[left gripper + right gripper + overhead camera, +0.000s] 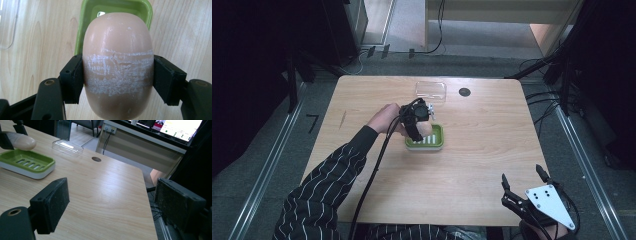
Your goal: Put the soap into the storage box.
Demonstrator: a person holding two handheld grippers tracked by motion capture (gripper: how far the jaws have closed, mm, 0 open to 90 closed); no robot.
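Soap [117, 67]: a peach oval bar, scuffed white across its middle, sits crosswise between the two black jaws, one pad pressed on each long side; both rounded ends stick out past the pads.
Left gripper [118, 75]: clamped on the soap, held over the near edge of the dish.
Dish [427, 141]: green slotted tray on a white base, mid-table; from the right gripper view the soap hangs just above it, not resting.
Right gripper [112, 202]: jaws wide apart with nothing between, at the table's near right corner, well apart from the dish.
Lid [430, 90]: clear, lying flat beyond the dish.
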